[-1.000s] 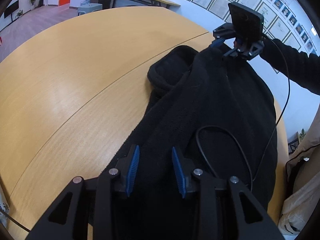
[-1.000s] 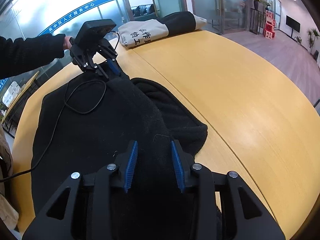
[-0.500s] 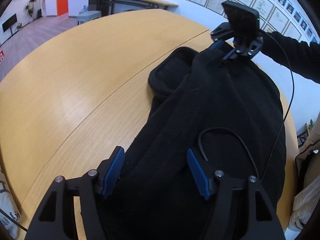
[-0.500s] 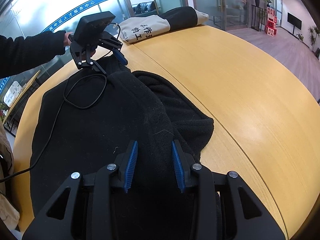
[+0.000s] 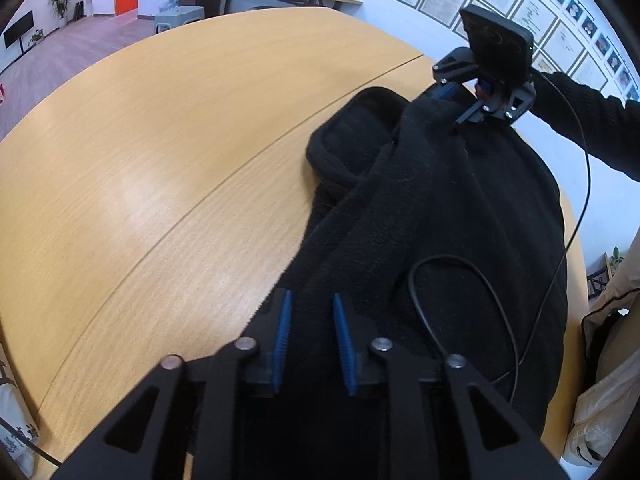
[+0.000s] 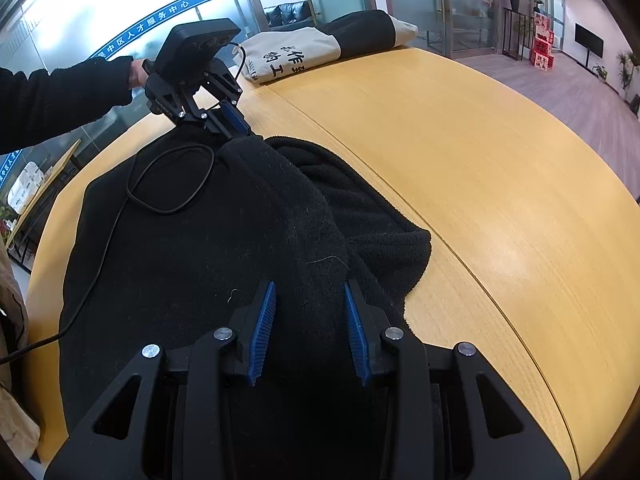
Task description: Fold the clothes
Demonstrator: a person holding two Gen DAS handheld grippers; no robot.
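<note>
Fabric of a black fleece garment [image 5: 460, 208] lies on the round wooden table [image 5: 140, 168] in the left wrist view; the left gripper [image 5: 310, 334] has its jaws pressed on a ridge of it. From the right wrist view, the right gripper [image 6: 310, 322] pinches the same fold, and a thin black cable [image 6: 168, 184] rests on the cloth.

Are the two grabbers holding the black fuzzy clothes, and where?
Yes. The left gripper and the right gripper each pinch the raised fold of the black fleece garment, one at each end of that ridge.
</note>
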